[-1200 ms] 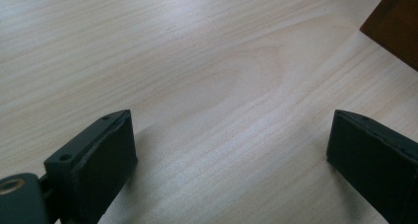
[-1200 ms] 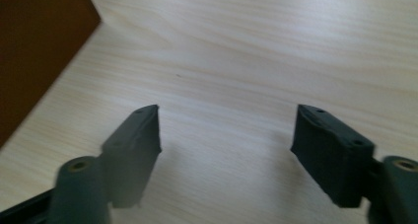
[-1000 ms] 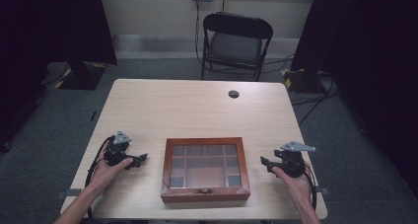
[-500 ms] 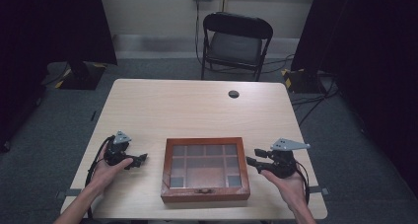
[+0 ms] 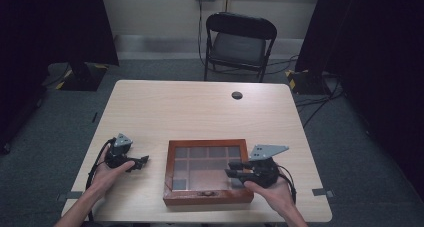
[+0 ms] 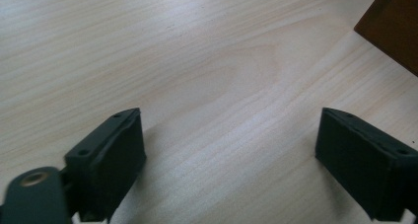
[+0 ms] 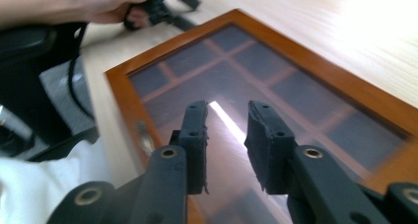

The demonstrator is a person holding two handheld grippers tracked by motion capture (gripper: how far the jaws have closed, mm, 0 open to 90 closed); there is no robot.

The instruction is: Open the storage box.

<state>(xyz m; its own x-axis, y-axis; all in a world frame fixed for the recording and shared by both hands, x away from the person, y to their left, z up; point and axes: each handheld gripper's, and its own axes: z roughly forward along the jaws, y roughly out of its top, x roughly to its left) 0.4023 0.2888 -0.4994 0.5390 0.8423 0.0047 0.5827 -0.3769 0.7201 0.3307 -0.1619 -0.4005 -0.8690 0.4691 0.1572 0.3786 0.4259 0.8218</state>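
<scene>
Near the front edge of the desk (image 5: 200, 107), a shallow wooden box (image 5: 207, 199) with a glass lid divided into panes is seen lying flat, its small metal clasp on the side facing the person. The right gripper (image 5: 234, 170) is held over the box's right-hand part, above the glass, carried by the right hand (image 5: 272, 192) that comes in from below. In the right gripper view its jaws are seen to stand close together with only a narrow gap, nothing lying between them; they have just been closing. No contact with the glass can be made out.

To the left of the box, well apart from it, the left gripper (image 5: 142, 161) is held low over the bare desk in the left hand (image 5: 107, 174), pointed toward the box. Its jaws are spread wide in the left gripper view, with plain wood grain between them and a corner of the box at the upper right; they have just been closing a little, with nothing held.

Farther back on the desk a small dark round disc (image 5: 237, 95) is seen, and behind the desk a black folding chair (image 5: 240, 42) is placed on the grey floor.
</scene>
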